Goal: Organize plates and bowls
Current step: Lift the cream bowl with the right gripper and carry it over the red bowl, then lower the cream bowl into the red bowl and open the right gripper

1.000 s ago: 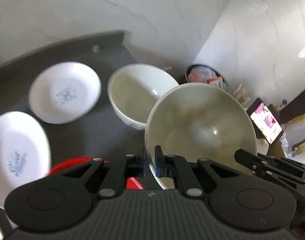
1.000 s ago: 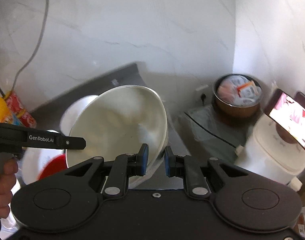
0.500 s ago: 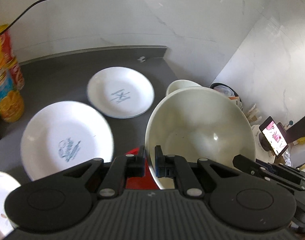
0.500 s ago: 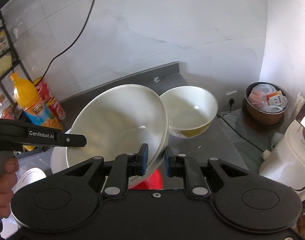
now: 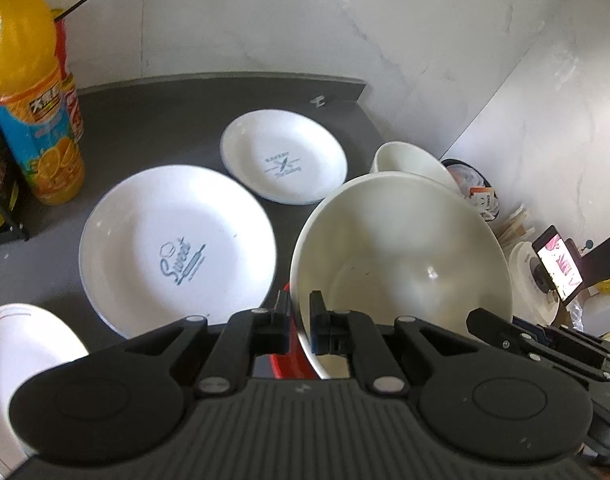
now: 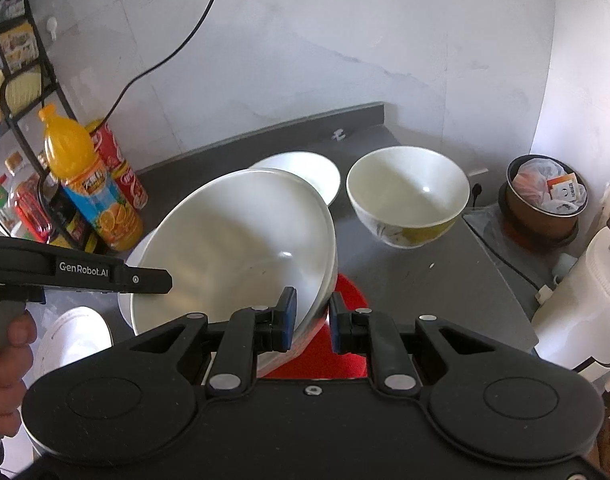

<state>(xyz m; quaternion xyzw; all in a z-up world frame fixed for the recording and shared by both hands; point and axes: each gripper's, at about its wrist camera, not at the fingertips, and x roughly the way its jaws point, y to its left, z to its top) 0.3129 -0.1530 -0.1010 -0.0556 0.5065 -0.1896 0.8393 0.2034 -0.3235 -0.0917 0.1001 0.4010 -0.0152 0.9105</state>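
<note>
1. The large white bowl (image 5: 401, 256) is held tilted above the dark counter (image 5: 153, 120), over a red item (image 6: 345, 344).
2. Its rim is pinched by the left gripper (image 5: 300, 322).
3. The opposite rim is pinched by the right gripper (image 6: 312, 322).
4. A smaller bowl (image 6: 407, 196) stands on the counter behind.

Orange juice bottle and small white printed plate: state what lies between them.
Only bare dark grey countertop separates the orange juice bottle from the small white printed plate, per the left wrist view.
</note>
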